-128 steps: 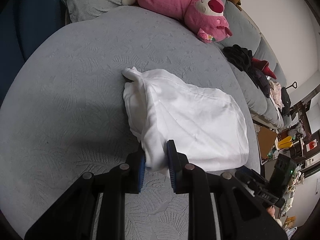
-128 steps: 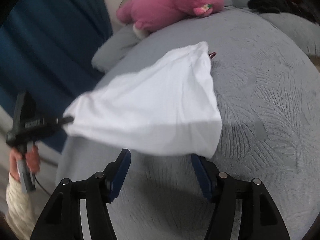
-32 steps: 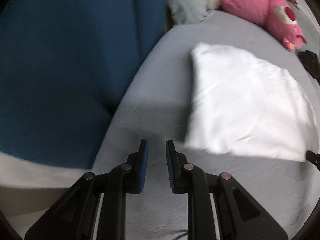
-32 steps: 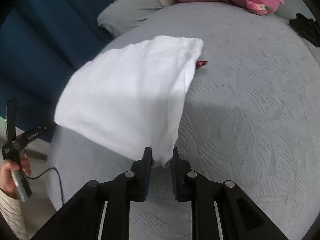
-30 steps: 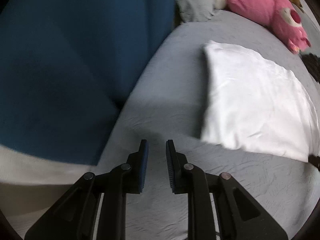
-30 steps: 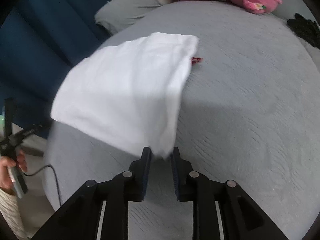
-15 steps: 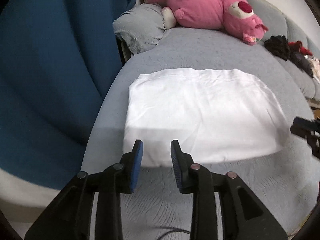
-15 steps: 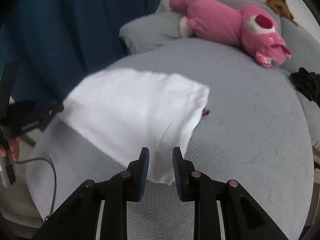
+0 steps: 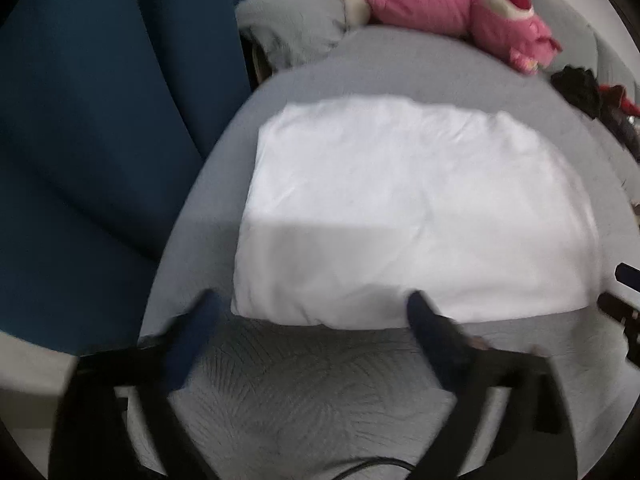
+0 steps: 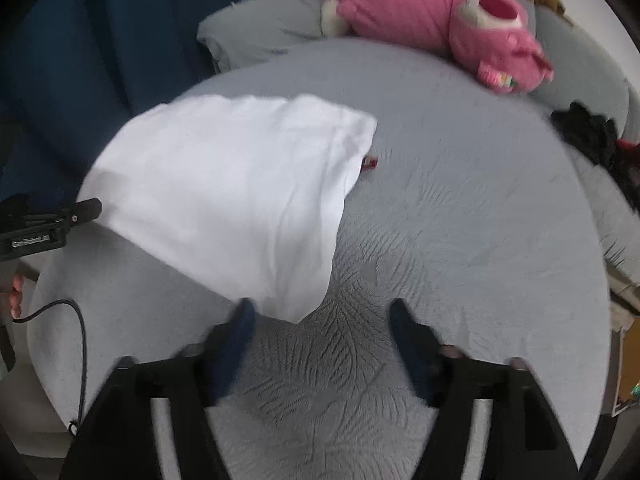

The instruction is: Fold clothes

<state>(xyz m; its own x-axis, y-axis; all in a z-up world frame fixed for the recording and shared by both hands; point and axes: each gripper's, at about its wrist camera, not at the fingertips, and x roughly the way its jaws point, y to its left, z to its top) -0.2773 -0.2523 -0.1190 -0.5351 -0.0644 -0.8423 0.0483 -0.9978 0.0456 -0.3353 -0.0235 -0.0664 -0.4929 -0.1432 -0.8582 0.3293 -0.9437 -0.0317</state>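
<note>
My left hand-held gripper (image 9: 310, 312) is spread wide and holds nothing, its fingers straddling the near edge of the folded white garment (image 9: 412, 216). My right hand-held gripper (image 10: 320, 320) is wide too, empty beside the garment's corner. The garment lies flat on the grey bed (image 10: 460, 220), long axis crosswise. A pink plush toy (image 10: 432, 20) and dark clothes (image 10: 588, 132) lie beyond.

Both grippers' fingers (image 9: 196, 332) (image 10: 236, 336) are smeared with blur. The red bit (image 10: 370, 163) mostly hides under the shirt (image 10: 240, 196). Dark clothes (image 9: 580, 88) get cut off far right.
</note>
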